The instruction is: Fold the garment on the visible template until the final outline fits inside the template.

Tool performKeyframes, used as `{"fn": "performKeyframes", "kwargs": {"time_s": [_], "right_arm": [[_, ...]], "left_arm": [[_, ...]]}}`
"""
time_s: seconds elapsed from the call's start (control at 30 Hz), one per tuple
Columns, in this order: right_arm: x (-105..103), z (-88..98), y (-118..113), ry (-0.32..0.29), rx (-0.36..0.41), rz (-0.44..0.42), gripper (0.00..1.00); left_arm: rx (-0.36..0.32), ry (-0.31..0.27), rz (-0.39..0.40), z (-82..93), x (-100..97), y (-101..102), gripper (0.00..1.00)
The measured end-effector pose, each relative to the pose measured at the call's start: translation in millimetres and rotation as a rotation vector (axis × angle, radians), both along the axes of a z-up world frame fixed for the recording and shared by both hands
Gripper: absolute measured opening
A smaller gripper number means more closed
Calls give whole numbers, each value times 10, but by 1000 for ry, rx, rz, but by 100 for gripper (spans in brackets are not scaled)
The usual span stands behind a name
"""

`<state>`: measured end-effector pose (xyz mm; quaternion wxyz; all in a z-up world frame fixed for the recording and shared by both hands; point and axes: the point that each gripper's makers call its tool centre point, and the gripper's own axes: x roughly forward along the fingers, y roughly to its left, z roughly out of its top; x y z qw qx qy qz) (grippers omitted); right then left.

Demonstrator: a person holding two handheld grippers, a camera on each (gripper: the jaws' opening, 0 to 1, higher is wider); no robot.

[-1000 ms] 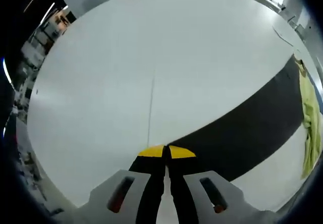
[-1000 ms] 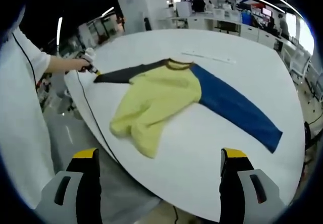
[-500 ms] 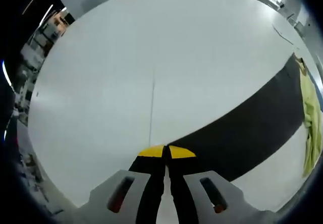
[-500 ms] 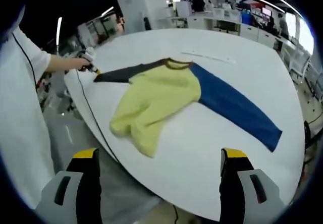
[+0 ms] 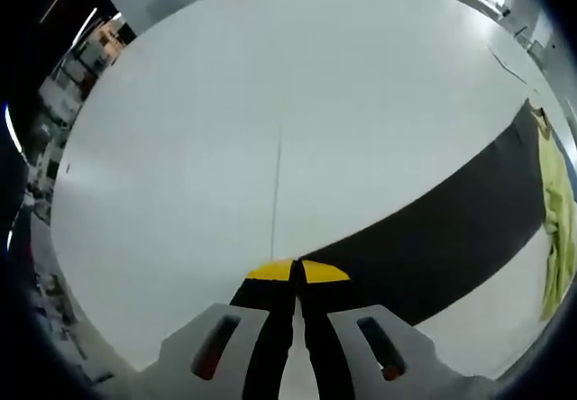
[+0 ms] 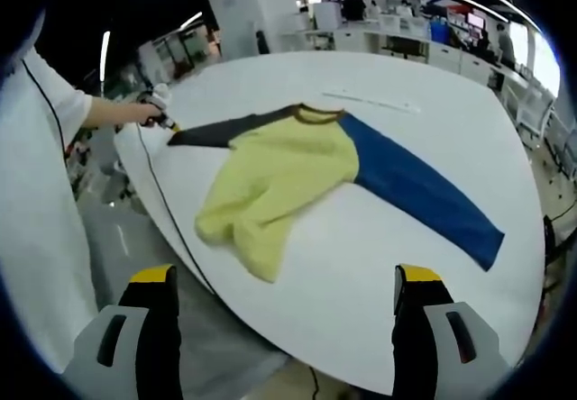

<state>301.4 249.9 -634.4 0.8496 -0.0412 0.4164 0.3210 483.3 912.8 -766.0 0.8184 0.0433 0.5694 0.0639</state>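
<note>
Left gripper [image 5: 293,272] clamped on dark grey sleeve [image 5: 433,238] of yellow-bodied, blue-sleeved shirt [image 6: 279,179] on white table [image 6: 361,265]; right gripper [image 6: 284,278] spread wide, empty.

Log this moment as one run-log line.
left gripper: shut on black sleeve | right gripper: open, clear of shirt | blue sleeve: spread flat | fold: not started

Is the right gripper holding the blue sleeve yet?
No: in the right gripper view the right gripper stands open above the table edge, well short of the blue sleeve lying flat on the white table.
</note>
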Motion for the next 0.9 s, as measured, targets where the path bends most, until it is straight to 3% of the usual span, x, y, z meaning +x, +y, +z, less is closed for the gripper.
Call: {"fn": "performKeyframes", "kwargs": {"time_s": [0.23,0.67,0.9], "right_arm": [[10,1,-6,-1,2,-2,99],[3,13,-9,-7,3,6,99],[14,40,16,-20,12,10,99]], "left_arm": [[5,-8,-3,4,-5,2,0],[33,-18,-2,36,-48,22,10],[13,-19,-7,49,-165,-54,21]]}}
